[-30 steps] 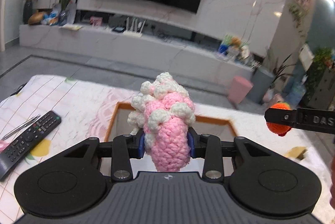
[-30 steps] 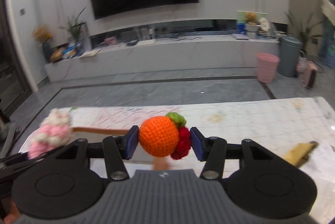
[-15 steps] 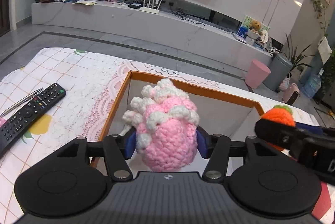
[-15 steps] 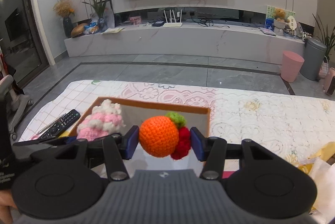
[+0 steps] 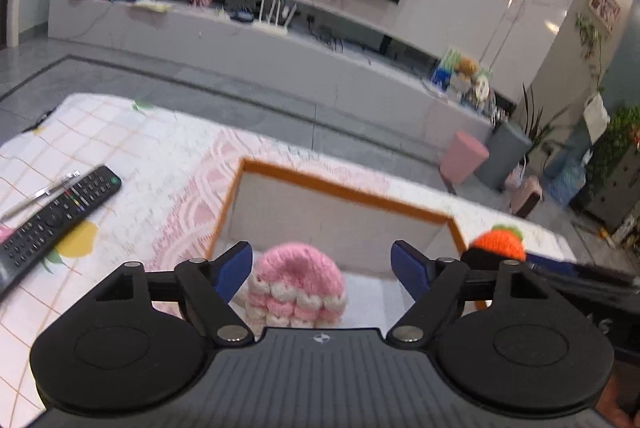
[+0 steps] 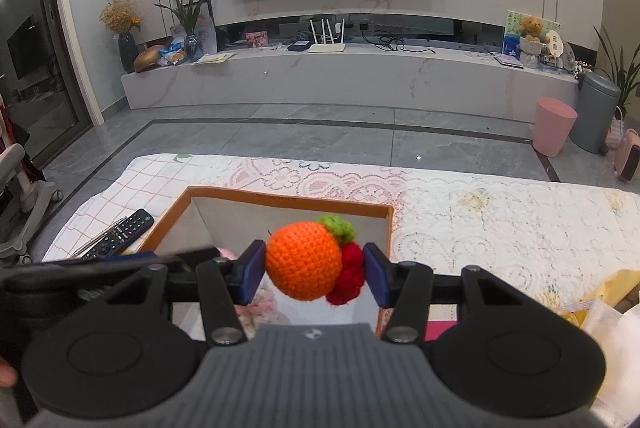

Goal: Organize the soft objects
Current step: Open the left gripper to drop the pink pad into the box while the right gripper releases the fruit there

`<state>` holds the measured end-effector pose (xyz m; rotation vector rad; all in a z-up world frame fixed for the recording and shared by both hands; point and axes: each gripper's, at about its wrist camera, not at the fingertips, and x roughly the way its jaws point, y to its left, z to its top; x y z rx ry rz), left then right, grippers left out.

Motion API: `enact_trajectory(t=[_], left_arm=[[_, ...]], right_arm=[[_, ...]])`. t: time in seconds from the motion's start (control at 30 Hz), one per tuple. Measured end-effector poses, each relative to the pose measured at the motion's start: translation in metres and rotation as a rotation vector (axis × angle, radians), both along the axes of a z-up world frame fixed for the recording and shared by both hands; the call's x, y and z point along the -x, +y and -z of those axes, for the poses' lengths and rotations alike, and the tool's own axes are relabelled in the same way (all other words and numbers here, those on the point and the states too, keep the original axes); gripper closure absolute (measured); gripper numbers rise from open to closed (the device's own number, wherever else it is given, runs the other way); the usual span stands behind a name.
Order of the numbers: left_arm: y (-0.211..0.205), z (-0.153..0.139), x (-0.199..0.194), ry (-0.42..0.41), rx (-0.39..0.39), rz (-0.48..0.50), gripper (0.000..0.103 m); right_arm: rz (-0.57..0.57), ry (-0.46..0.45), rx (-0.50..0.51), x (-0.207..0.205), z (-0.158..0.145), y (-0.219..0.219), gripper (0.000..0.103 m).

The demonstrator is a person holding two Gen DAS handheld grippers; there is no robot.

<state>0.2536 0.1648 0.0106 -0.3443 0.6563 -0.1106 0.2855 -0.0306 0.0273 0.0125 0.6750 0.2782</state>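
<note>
No lettering legible; remote (image 5: 52, 220) unreadable.

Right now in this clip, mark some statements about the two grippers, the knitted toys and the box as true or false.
1. The left gripper grips the pink toy. False: its jaws have just been opening and stand clear of the toy, which sits in the box.
2. The right gripper holds the orange toy. True.
3. The orange toy lies in the box. False: it is held above it.
4. A remote control lies on the tablecloth left of the box. True.
</note>
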Motion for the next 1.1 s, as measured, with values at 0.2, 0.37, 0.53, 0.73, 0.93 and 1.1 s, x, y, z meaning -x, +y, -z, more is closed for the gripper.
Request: enact_trajectory(t=[0.2,0.37,0.53,0.73,0.93,1.1], left_arm=[[0.023,-0.009,0.011,-0.029,-0.013,-0.119,0.009],[0.033,-0.006,0.008,-0.013,-0.054,-0.153,0.008],[0.036,0.000,0.003,0.012,-0.056,-0.152,0.009],[0.034,0.002,0.003,0.017,-0.084,-0.137,0.009],[0.037,0.003,0.004,0.011,-0.079,-0.141,0.009],[0.037,0.002,0.004,0.011,-0.079,-0.142,0.009]], right_arm=[[-0.025,0.021,0.055,0.001,0.004,0.014,0.051],[-0.090,0.053,0.115,0.001,0.015,0.043,0.051],[-0.137,0.100,0.214,-0.005,0.035,0.076,0.051],[-0.152,0.175,0.322,-0.013,0.066,0.101,0.050],[-0.145,0.214,0.382,-0.012,0.083,0.108,0.051],[-0.163,0.174,0.397,-0.005,0.081,0.106,0.047]])
